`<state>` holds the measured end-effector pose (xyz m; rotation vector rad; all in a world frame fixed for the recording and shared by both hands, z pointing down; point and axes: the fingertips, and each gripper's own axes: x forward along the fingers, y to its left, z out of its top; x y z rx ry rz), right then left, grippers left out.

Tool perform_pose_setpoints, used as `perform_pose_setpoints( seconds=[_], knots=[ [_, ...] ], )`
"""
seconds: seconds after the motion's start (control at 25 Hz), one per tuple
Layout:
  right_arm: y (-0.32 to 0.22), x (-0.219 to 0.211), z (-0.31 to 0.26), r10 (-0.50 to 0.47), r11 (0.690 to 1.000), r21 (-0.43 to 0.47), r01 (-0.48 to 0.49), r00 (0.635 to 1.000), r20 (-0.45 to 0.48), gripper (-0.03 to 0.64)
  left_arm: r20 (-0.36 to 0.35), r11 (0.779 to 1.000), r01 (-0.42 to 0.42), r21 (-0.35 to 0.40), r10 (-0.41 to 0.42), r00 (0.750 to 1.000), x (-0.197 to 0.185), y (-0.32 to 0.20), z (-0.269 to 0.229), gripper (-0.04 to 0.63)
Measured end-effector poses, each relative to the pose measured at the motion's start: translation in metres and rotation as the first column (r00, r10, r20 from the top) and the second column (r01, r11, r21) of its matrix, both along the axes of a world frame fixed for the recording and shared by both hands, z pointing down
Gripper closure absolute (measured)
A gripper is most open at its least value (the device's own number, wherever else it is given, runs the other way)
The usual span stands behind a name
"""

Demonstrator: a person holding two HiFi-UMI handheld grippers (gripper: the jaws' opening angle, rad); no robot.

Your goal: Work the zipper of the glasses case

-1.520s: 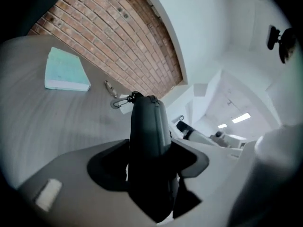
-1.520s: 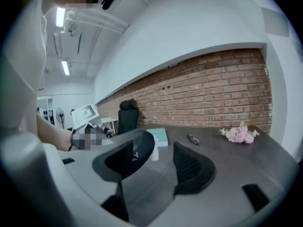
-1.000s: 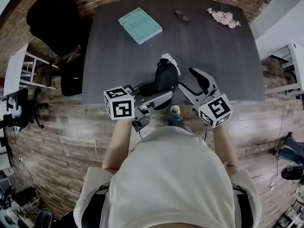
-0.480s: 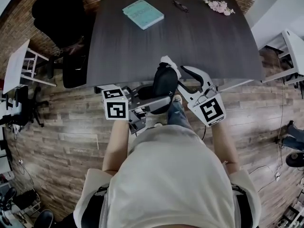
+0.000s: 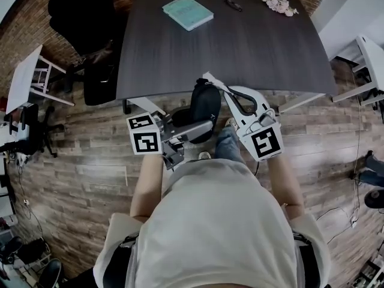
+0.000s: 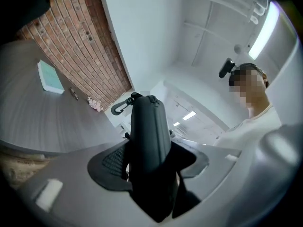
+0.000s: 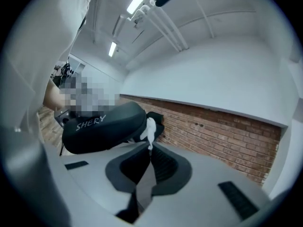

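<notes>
My left gripper (image 5: 200,120) is shut on a black zip-up glasses case (image 5: 204,102), held upright in the air just before the table's near edge. In the left gripper view the case (image 6: 148,131) fills the gap between the jaws of that gripper (image 6: 149,148), with a black clip (image 6: 121,106) at its far end. My right gripper (image 5: 211,81) reaches in from the right to the case's top end. The right gripper view shows the right gripper (image 7: 150,143) shut on the white zipper pull (image 7: 150,128), beside the case (image 7: 102,126), which has white lettering.
A dark grey table (image 5: 240,47) carries a teal book (image 5: 188,12), a pair of glasses (image 5: 233,3) and pink flowers (image 5: 279,5) along its far side. A black chair (image 5: 84,17) stands at the table's left. Wooden floor lies under the grippers.
The right gripper's open jaws have closed on the white pull at the case's top. Both grippers and the case now sit before the table's near edge instead of over it.
</notes>
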<state>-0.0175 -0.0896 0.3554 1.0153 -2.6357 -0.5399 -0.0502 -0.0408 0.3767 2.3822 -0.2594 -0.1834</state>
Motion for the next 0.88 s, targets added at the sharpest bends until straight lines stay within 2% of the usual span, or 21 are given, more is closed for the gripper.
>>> perform_pose_setpoints(
  seconds=[0.2,0.36,0.48,0.68,0.88],
  knots=[
    [-0.017,0.024,-0.025,0.074,0.997,-0.005,-0.073,0.996,0.043,0.612,0.021,0.998,0.044,0.037,-0.045,0.999,0.004,0.001,0.009,0.345],
    [-0.022,0.023,-0.039,0.065,0.998,0.021,-0.065,0.998,-0.027,0.612,0.023,0.994,0.097,0.054,-0.098,0.995,-0.002,-0.001,0.013,0.352],
    [-0.023,0.023,-0.038,0.072,0.997,0.026,-0.07,0.995,-0.063,0.612,-0.019,0.989,0.131,0.065,-0.13,0.991,-0.011,-0.002,0.008,0.362],
    [-0.026,0.031,-0.021,0.089,0.995,-0.039,-0.092,0.994,-0.059,0.612,-0.075,0.977,0.19,0.098,-0.184,0.98,-0.027,-0.009,-0.005,0.373],
    [-0.014,0.03,0.0,0.07,0.988,-0.132,-0.076,0.996,-0.049,0.612,-0.205,0.974,0.222,0.031,-0.212,0.956,-0.03,-0.021,-0.017,0.376]
  ],
)
